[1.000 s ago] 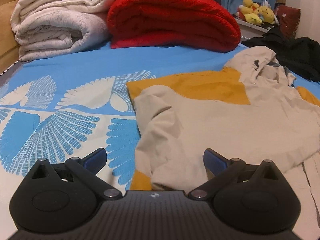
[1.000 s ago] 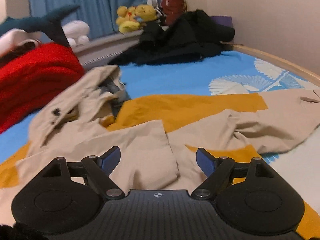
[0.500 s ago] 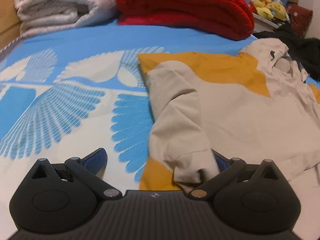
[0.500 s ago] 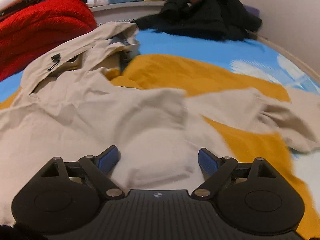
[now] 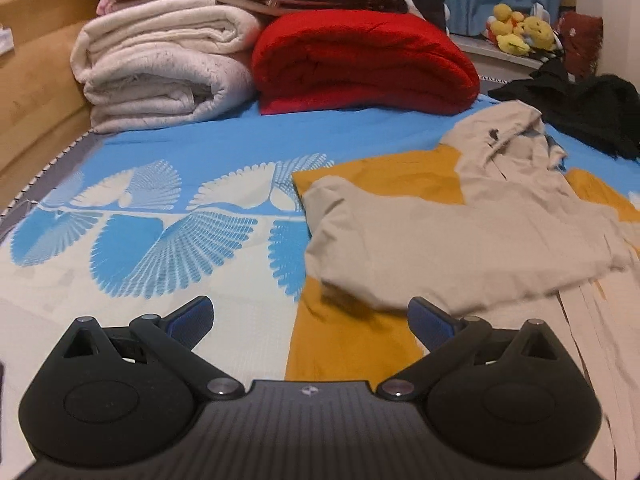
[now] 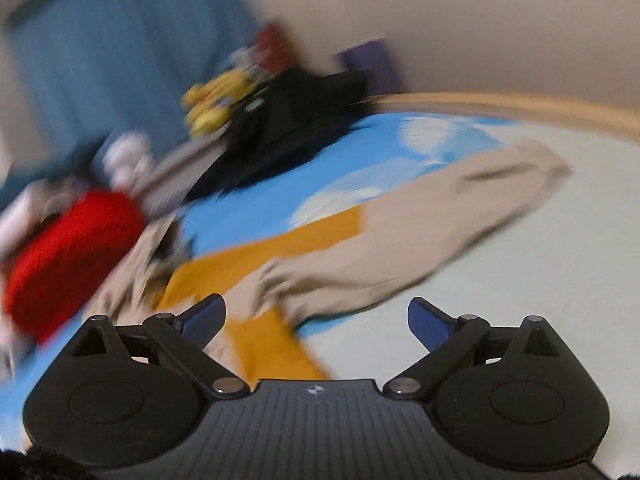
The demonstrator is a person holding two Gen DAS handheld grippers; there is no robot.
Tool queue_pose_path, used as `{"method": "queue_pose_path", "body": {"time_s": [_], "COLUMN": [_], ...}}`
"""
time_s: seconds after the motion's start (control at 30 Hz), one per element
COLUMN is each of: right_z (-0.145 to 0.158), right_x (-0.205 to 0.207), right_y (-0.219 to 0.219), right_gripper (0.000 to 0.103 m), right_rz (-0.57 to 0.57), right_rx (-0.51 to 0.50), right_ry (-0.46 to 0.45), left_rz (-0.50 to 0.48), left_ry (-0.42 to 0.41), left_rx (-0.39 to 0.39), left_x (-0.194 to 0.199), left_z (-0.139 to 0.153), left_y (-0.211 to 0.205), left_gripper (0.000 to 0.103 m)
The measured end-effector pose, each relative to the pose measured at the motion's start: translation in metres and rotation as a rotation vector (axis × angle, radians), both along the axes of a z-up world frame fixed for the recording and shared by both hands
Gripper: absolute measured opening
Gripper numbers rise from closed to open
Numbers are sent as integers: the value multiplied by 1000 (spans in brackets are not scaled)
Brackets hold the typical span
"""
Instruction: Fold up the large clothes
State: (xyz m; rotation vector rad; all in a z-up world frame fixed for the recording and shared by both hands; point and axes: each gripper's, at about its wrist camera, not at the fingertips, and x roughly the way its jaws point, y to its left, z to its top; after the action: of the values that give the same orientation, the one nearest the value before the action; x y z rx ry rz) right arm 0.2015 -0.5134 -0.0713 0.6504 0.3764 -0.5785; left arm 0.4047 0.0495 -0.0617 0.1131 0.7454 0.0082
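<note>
Both claws, left claw (image 5: 310, 316) and right claw (image 6: 316, 316), gape wide, empty.

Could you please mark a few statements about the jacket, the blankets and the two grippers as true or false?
1. The beige and mustard jacket lies on the blue patterned bedsheet. True.
2. The left gripper is clamped on the jacket's sleeve. False: its jaws stand open with no cloth pinched between them.
3. A folded red blanket sits beside folded white blankets at the far end of the bed. True.
4. The right gripper holds a black garment. False: its jaws are open and empty, having just opened wider; the black clothes lie far off.
5. The jacket's sleeve in the right wrist view stretches out flat on the bed. True.
</note>
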Motion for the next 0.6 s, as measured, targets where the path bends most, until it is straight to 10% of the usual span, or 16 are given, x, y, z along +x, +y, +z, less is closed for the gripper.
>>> {"method": "queue_pose_path", "body": {"time_s": [0.27,0.6], "right_z": [-75,-110], "right_x": [-24,63], "right_y": [-137,-209], "right_gripper": [97,89], "right_rz": [-366,-410], "right_rx": [284,193], "right_ry": [-69,-40], "left_rz": [44,137], "left_ry": [-35,27], "left_rx": [92,101], "left_x": [-27,30], "left_z": [-24,-61], "left_y": [1,15], "left_gripper": [103,103]}}
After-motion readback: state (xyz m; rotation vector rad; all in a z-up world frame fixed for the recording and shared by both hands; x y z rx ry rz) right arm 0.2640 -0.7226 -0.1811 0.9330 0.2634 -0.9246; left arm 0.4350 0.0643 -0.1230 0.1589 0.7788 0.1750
